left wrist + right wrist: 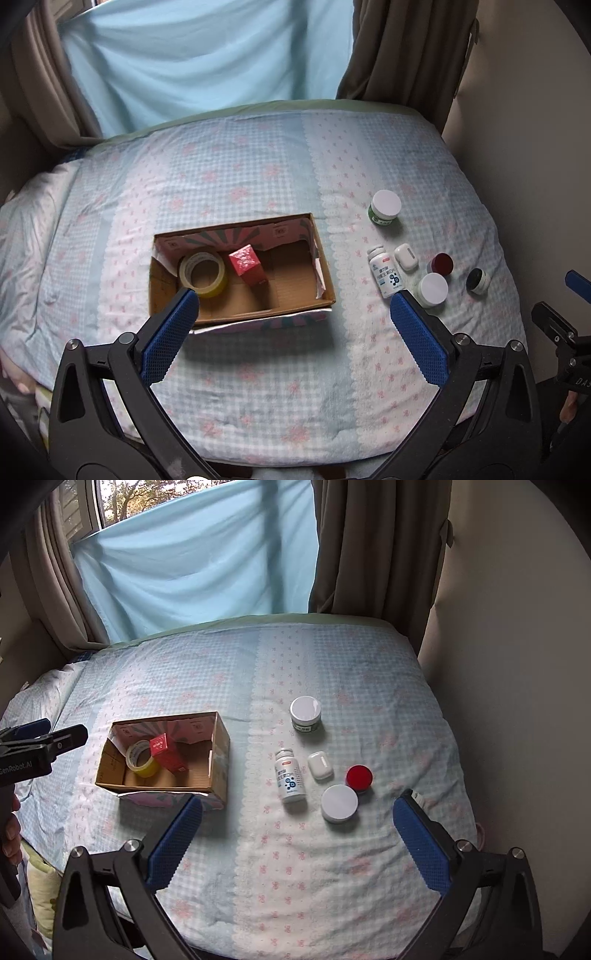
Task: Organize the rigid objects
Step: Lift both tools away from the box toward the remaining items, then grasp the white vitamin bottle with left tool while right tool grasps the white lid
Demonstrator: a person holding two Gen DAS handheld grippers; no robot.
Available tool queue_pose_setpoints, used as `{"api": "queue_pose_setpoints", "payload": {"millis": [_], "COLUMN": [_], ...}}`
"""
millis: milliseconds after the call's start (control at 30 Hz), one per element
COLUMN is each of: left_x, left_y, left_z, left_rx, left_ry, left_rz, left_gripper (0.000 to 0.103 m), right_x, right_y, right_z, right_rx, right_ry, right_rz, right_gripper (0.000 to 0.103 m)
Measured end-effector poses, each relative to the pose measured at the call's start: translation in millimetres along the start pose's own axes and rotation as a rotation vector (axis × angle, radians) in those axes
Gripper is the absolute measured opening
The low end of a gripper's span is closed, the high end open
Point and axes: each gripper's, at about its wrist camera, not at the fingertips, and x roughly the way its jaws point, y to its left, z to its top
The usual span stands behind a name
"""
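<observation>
Both grippers, left gripper (294, 308) and right gripper (297, 818), spread wide, empty, above the bedspread (295, 867).

A bed cover (332, 849) in pale blue check, strewn with pink flowers and crossed by white lace-edged bands, is spread across the lower and middle frame. A light blue sheet (195, 565) is hung over the window (110, 502) at upper left. Brown curtains (376, 546) are seen at upper right, beside a plain cream wall (517, 664).
</observation>
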Motion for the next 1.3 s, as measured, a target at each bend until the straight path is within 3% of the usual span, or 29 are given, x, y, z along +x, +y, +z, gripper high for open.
{"api": "queue_pose_setpoints", "payload": {"millis": [267, 533, 700, 900, 1200, 1300], "left_x": [71.8, 189.1, 258.6, 326.6, 372.0, 379.6], "left_y": [-85.8, -141.0, -149.5, -154.4, -151.3, -153.9], "left_z": [-6.8, -13.2, -16.5, -19.3, -21.2, -21.9], "left_rx": [-0.038, -0.016, -0.012, -0.009, -0.004, 0.007], "left_ry": [0.085, 0.135, 0.191, 0.274, 0.352, 0.366], "left_rz": [-0.096, -0.165, -0.163, -0.144, -0.106, -0.11], "left_gripper": [0.103, 0.103, 0.102, 0.09, 0.082, 0.075], "right_x": [39.7, 129.4, 186.4, 242.2, 288.0, 297.1], "right_y": [-48.3, -65.1, -75.1, -79.1, -76.6, -72.8], "right_z": [-18.1, -72.5, -92.7, -99.7, -94.2, -90.7], "right_rx": [-0.032, -0.038, 0.003, 0.01, 0.006, -0.01], "right_ry": [-0.032, -0.043, -0.026, -0.002, 0.046, 0.057], "right_rz": [0.014, 0.001, 0.021, 0.013, 0.026, 0.024], "right_gripper": [0.103, 0.103, 0.103, 0.103, 0.102, 0.102]}}
